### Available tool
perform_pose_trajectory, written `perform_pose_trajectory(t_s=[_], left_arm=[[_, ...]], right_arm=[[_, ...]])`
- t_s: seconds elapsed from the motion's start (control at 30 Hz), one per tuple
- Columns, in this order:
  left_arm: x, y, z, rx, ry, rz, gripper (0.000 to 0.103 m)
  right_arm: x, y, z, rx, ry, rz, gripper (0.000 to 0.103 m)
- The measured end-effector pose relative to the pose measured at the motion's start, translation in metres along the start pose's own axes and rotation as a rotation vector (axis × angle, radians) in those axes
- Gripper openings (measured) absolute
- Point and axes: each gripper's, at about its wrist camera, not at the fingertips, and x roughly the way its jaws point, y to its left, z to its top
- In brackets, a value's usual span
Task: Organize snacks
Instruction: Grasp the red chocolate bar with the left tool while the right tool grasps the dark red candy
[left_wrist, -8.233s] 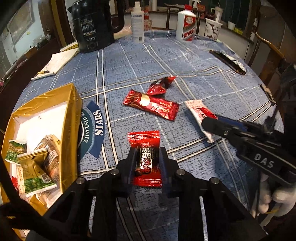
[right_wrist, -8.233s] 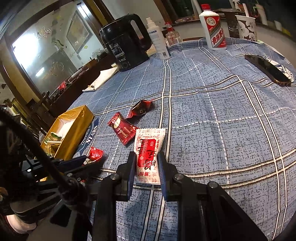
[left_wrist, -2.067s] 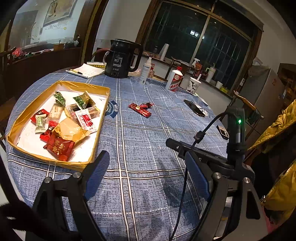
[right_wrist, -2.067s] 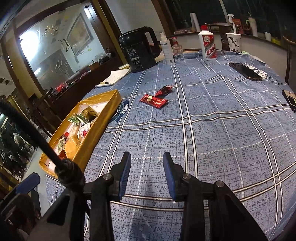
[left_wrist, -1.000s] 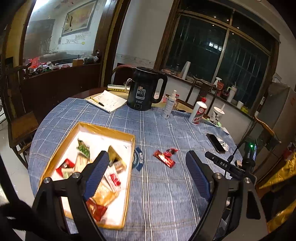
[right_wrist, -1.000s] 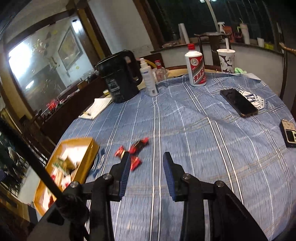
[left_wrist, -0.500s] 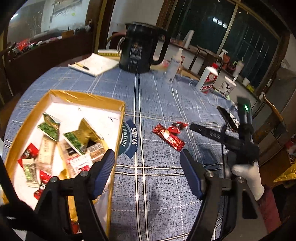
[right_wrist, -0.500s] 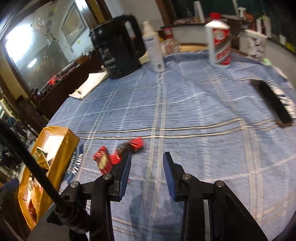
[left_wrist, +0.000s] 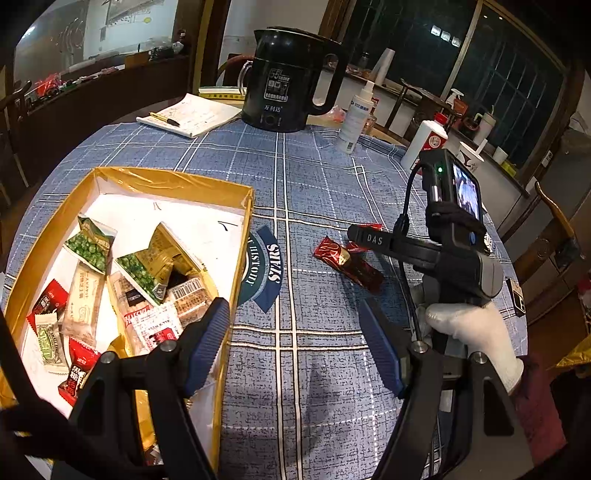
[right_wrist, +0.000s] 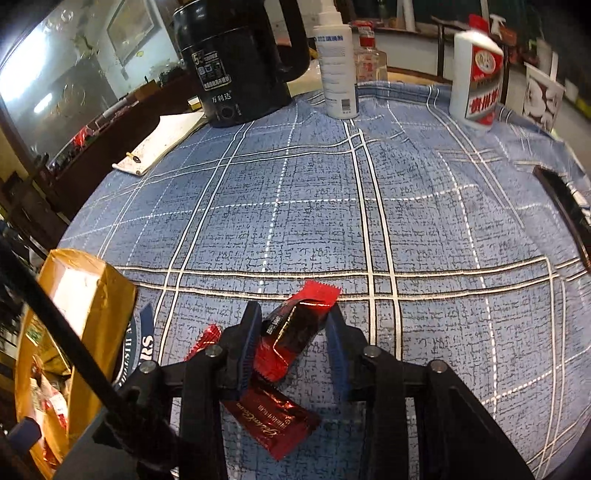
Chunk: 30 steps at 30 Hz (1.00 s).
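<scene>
1. Right gripper (right_wrist: 291, 354) fingers stand open, straddling a small red foil candy packet (right_wrist: 295, 332) on the desk, beside the long red bar (right_wrist: 271, 415).
2. Light, crinkly, slippery; pinch its padded middle.
3. Left gripper (left_wrist: 295, 347) is open and empty beside the gold snack box (left_wrist: 242, 236).

Left wrist view sits high, back from the table, facing the kettle (left_wrist: 291, 79); right wrist view low, close; both share kettle, red wrappers (right_wrist: 295, 336).
</scene>
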Motion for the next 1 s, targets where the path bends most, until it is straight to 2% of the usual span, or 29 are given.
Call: perform_pose_trajectory(t_s=[0.03, 0.07, 0.23, 0.4, 0.63, 0.73, 0.77, 0.83, 0.9, 1.0], left_arm=[[0.000, -0.001, 0.001, 0.005, -0.001, 0.004, 0.073], [0.000, -0.004, 0.000, 0.012, -0.002, 0.007, 0.073], [0.015, -0.024, 0.004, 0.051, 0.028, 0.020, 0.073], [0.062, -0.047, 0.011, 0.077, 0.122, 0.047, 0.073], [0.119, -0.066, 0.027, 0.099, 0.149, 0.169, 0.073], [0.134, -0.070, 0.027, 0.118, 0.164, 0.193, 0.073], [0.137, -0.073, 0.026, 0.141, 0.159, 0.190, 0.069], [0.138, -0.077, 0.023, 0.162, 0.150, 0.153, 0.035], [0.137, -0.080, 0.022, 0.186, 0.135, 0.157, 0.028], [0.135, -0.082, 0.018, 0.208, 0.120, 0.159, 0.027]], right_arm=[[-0.002, -0.001, -0.002, -0.008, -0.003, 0.001, 0.021], [-0.003, -0.004, -0.004, -0.011, -0.005, 0.000, 0.020], [-0.030, -0.029, -0.020, 0.042, -0.062, 0.032, 0.020], [-0.066, -0.055, -0.046, 0.098, -0.130, 0.098, 0.020], [-0.084, -0.075, -0.066, 0.126, -0.204, 0.152, 0.020], [-0.082, -0.078, -0.066, 0.137, -0.208, 0.182, 0.020], [-0.083, -0.078, -0.067, 0.139, -0.210, 0.190, 0.020], [-0.083, -0.079, -0.068, 0.143, -0.212, 0.205, 0.020], [-0.084, -0.080, -0.071, 0.145, -0.213, 0.212, 0.020], [-0.084, -0.081, -0.072, 0.148, -0.214, 0.217, 0.020]])
